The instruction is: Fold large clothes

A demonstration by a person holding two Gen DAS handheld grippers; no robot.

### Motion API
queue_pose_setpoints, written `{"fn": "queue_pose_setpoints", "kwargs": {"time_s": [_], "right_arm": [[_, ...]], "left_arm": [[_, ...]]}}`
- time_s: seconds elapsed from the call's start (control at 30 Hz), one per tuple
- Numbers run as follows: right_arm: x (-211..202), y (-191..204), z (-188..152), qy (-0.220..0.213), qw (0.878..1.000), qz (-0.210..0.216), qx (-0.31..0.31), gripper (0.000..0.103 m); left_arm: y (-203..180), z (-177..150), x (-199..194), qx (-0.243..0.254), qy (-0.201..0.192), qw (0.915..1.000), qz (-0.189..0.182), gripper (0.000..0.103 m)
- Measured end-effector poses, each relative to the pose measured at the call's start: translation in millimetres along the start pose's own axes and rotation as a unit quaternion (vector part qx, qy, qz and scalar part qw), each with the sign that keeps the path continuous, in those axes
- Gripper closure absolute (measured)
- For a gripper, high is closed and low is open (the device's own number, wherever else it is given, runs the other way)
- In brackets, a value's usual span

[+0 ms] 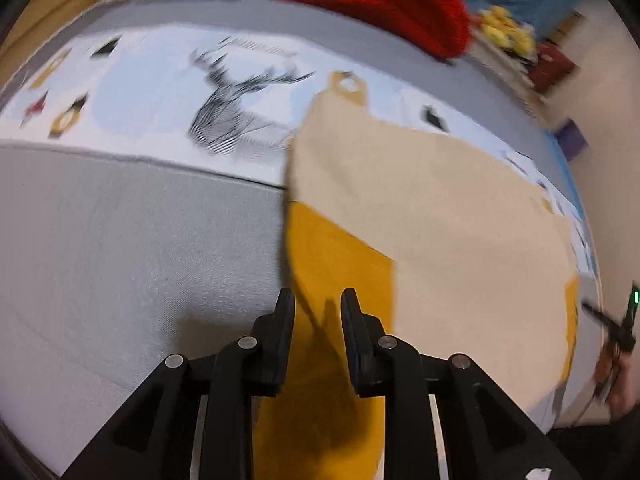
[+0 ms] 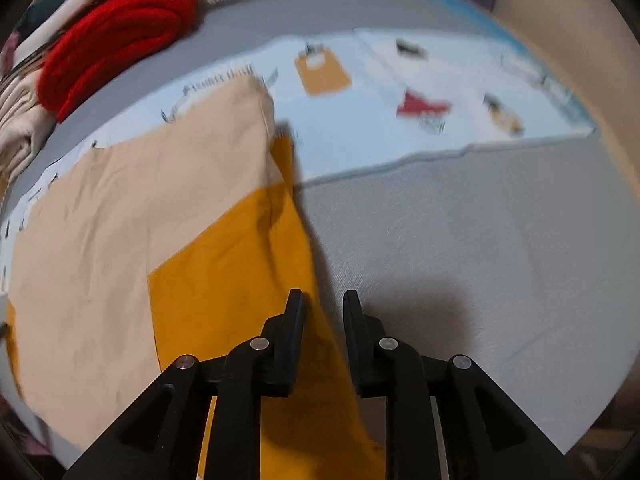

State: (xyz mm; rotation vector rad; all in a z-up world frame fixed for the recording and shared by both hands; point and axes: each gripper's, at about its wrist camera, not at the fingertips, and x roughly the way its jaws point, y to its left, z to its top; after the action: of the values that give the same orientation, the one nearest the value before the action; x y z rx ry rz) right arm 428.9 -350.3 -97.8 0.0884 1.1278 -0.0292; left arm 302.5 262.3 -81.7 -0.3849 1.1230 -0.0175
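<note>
In the left wrist view, the left gripper (image 1: 317,300) hangs with its jaws narrowly apart over the mustard-and-beige garment (image 1: 440,216), which lies on the grey mat (image 1: 120,248). In the right wrist view, the right gripper (image 2: 322,300), jaws likewise narrowly apart and holding nothing, straddles the garment's (image 2: 224,264) mustard edge on that mat (image 2: 480,248), near the deer-print sheet (image 2: 380,120).

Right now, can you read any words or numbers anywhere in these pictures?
No text is readable.
Dark lettering above the deer drawing on the printed sheet: too blurred to read.
The same lettering beside the beige cloth in the right view: too blurred.
</note>
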Motion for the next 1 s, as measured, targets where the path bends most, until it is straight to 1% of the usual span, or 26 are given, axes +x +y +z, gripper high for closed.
{"fn": "queue_pose_setpoints", "kwargs": {"time_s": [0.07,0.1,0.13,0.17,0.2,0.23,0.27,0.3,0.33,0.37,0.43,0.5,0.53,0.6,0.63,0.67,0.7,0.73,0.77,0.83,0.9,0.97,1.0], "right_arm": [[-22,5,-5,-0.034,0.999,0.011,-0.032,0.081],[-30,7,-9,-0.044,0.998,0.024,-0.044,0.081],[-37,10,-15,-0.047,0.996,0.047,-0.06,0.081],[-39,13,-22,-0.036,0.994,0.073,-0.077,0.081],[-34,16,-30,-0.011,0.991,0.096,-0.093,0.081],[-28,18,-38,0.016,0.989,0.105,-0.106,0.081],[-17,20,-49,0.052,0.986,0.096,-0.124,0.081],[-8,22,-58,0.078,0.984,0.079,-0.14,0.081],[3,22,-69,0.104,0.98,0.055,-0.161,0.081],[9,21,-76,0.119,0.977,0.038,-0.174,0.081],[9,16,-86,0.125,0.975,0.033,-0.18,0.082],[7,12,-90,0.129,0.975,0.017,-0.178,0.081],[8,10,-94,0.137,0.974,-0.004,-0.178,0.081],[6,4,-100,0.149,0.972,-0.037,-0.179,0.081],[1,3,-100,0.144,0.972,-0.046,-0.18,0.081],[-7,3,-99,0.129,0.973,-0.056,-0.181,0.081],[-20,4,-98,0.103,0.975,-0.068,-0.182,0.081],[-38,6,-95,0.069,0.978,-0.078,-0.182,0.081],[-55,8,-94,0.039,0.98,-0.08,-0.179,0.081],[-100,16,-93,-0.036,0.984,-0.064,-0.161,0.081],[-139,24,-100,-0.094,0.985,-0.035,-0.138,0.079],[-161,33,-113,-0.12,0.985,-0.02,-0.124,0.078],[-173,38,-123,-0.13,0.985,-0.009,-0.115,0.078]], "left_arm": [[-10,-11,0,0.036,0.027,0.9979,-0.047,0.082],[-16,-20,7,0.057,0.058,0.9944,-0.068,0.082],[-20,-28,13,0.072,0.082,0.9914,-0.072,0.082],[-27,-40,23,0.1,0.111,0.9869,-0.062,0.082],[-32,-52,33,0.136,0.133,0.9814,-0.029,0.081],[-33,-62,41,0.159,0.147,0.9761,-0.002,0.079],[-31,-67,45,0.167,0.155,0.9736,0.012,0.079],[-29,-69,44,0.18,0.158,0.9708,0.009,0.079],[-26,-69,42,0.172,0.155,0.9728,0.008,0.079],[-20,-68,39,0.157,0.153,0.9757,0.006,0.079],[-13,-71,38,0.146,0.159,0.9763,0.016,0.081],[-10,-81,38,0.158,0.165,0.972,0.054,0.081],[-10,-84,37,0.162,0.163,0.9708,0.07,0.081],[-15,-86,27,0.165,0.139,0.9712,0.102,0.081],[-20,-86,17,0.166,0.116,0.9721,0.118,0.081],[-25,-86,5,0.163,0.087,0.9744,0.128,0.081],[-29,-86,-6,0.159,0.064,0.9767,0.13,0.081],[-38,-87,-24,0.152,0.025,0.9795,0.13,0.081],[-45,-88,-36,0.149,0.0,0.9802,0.131,0.081],[-66,-95,-62,0.145,-0.052,0.977,0.148,0.081],[-81,-102,-78,0.137,-0.078,0.9751,0.156,0.081],[-95,-110,-89,0.122,-0.093,0.9767,0.15,0.081],[-98,-113,-93,0.115,-0.098,0.9785,0.141,0.081]]}}
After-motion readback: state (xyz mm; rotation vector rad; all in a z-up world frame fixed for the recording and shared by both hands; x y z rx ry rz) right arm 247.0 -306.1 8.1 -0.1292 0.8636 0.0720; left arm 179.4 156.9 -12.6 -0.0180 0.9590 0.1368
